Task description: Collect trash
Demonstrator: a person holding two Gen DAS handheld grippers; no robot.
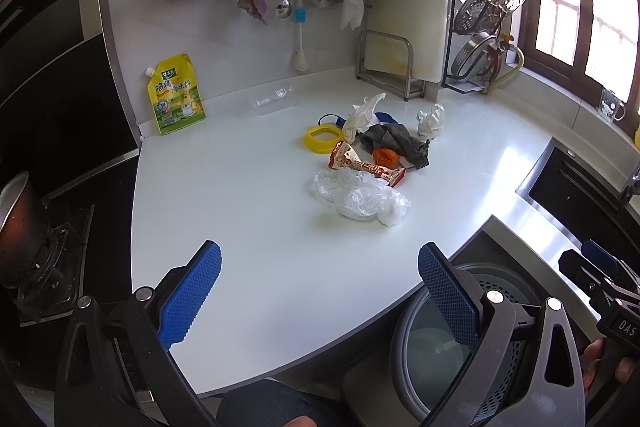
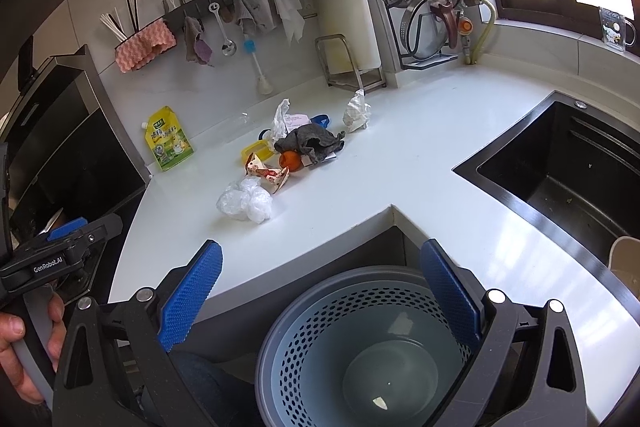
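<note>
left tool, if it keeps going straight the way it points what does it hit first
Probably the crumpled clear plastic bag. The open left tool faces bare countertop before it, though depth is hard to judge.

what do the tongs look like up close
Both tongs, left and right, are black plastic frames with silver rivets at the joints. Each carries two flat fingers faced with blue dimpled rubber pads. One body reads "GenRobot.AI" in white; the other shows "DAS". No cables or sleeves are visible.
</note>
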